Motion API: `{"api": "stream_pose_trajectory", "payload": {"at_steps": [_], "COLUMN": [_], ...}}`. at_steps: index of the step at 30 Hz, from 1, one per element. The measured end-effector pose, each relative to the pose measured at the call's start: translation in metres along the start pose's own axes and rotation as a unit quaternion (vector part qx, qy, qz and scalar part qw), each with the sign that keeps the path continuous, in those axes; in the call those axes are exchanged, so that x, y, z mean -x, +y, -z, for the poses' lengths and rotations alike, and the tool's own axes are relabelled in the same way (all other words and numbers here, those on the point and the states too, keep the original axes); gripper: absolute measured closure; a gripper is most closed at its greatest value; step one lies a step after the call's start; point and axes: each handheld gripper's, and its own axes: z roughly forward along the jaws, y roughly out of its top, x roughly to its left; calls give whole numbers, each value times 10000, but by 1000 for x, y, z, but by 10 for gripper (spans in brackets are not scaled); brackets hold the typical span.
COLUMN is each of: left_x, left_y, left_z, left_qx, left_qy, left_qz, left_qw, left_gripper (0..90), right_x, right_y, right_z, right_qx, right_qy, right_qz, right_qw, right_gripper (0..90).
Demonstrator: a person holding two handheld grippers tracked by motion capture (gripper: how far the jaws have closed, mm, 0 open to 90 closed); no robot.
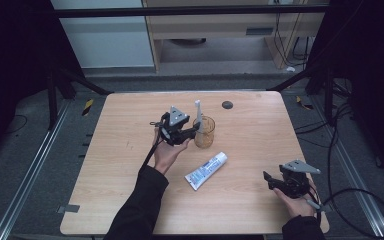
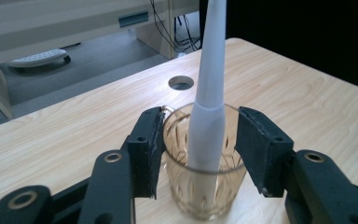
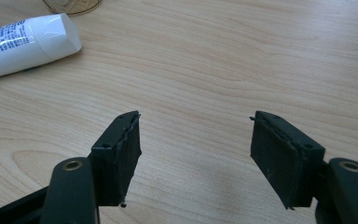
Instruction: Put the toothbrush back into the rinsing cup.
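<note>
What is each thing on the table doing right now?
Glass cup: upright, between the open left gripper's jaws.
Toothbrush: standing in the cup, leaning on its rim.
Toothpaste tube: lying flat on the table, cap on.
Left gripper: open around the cup.
Right gripper: open, holding nothing.
Table: has a round hole near the far edge.

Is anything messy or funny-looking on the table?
Not much. The toothpaste tube lies flat on its side on the table, while the toothbrush stands in the glass cup. Nothing looks spilled or broken.
</note>
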Motion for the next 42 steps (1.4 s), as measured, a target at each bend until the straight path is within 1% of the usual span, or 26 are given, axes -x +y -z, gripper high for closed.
{"api": "stream_pose_trajectory", "payload": {"at_steps": [1,5,11,12,14,16,18,23,24,26,28,29,32,36,38,40,41,42], "left_x": [-1,-3,-7,-7,-7,-8,-7,-6,-5,-4,-2,0,5,15,19,24,25,25], "left_y": [0,-3,-13,-15,-21,-29,-36,-57,-62,-69,-76,-81,-89,-100,-104,-108,-109,-110], "left_z": [6,25,45,47,52,58,63,75,78,82,87,89,94,92,89,86,85,85], "left_qx": [-30,-130,-280,-304,-383,-418,-453,-665,-711,-737,-847,-904,-1055,-1145,-1239,-1372,-1407,-1425], "left_qy": [14,44,-13,-15,27,20,62,109,133,165,145,147,110,-36,-99,-154,-151,-184], "left_qz": [-51,-192,-198,-205,-254,-218,-218,-250,-260,-262,-241,-265,-263,-244,-301,-397,-412,-367], "left_qw": [10000,9997,9994,9993,9989,9989,9987,9974,9970,9968,9960,9954,9940,9931,9918,9896,9891,9889], "left_gripper": [489,483,484,487,500,528,560,638,652,686,740,757,815,881,891,892,893,894], "right_x": [0,0,-1,-2,-2,-2,-2,-6,-8,-10,-14,-16,-23,-34,-37,-40,-42,-43], "right_y": [0,0,1,1,1,2,2,5,6,7,10,12,18,26,31,36,39,41], "right_z": [0,0,0,1,1,0,0,0,0,-2,-4,-5,-10,-19,-24,-29,-33,-36], "right_qx": [-2,0,9,4,22,23,27,30,5,5,1,0,14,-21,-18,-24,-2,-2], "right_qy": [-3,-12,2,19,1,15,73,124,154,198,253,284,347,409,450,485,519,543], "right_qz": [-28,-7,-15,-44,-5,-3,-39,9,-34,-24,37,37,127,213,182,132,88,75], "right_qw": [10000,10000,10000,10000,10000,10000,10000,9999,9999,9998,9997,9996,9993,9989,9988,9987,9986,9985], "right_gripper": [331,331,332,333,336,344,356,399,409,436,476,491,547,631,678,718,745,759]}}
